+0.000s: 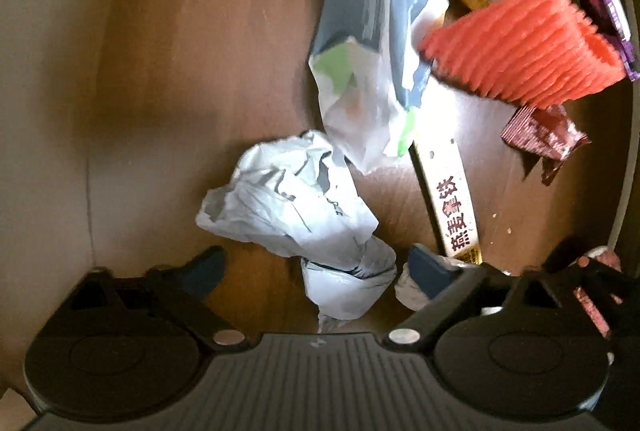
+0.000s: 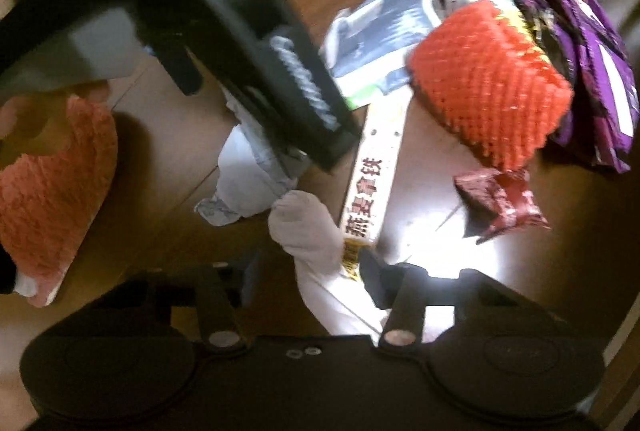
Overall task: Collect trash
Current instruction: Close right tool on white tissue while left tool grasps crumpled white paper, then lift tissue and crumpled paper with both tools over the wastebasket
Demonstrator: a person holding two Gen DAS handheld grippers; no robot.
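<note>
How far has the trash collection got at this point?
Nothing visibly collected yet. In hand: left hand-held gripper open around the crumpled white bag. Left on the floor: orange foam net, purple wrappers, maroon wrapper, long white packet.

Right gripper (image 2: 308, 271) has its fingers spread, a crumpled white tissue (image 2: 308, 231) between them on the wooden floor (image 2: 168, 159). Left gripper (image 2: 256, 51) sits over crumpled white paper (image 2: 244, 175). Long white box (image 2: 372, 187) lies beside the tissue. Orange foam net (image 2: 488, 83) is further off.
</note>
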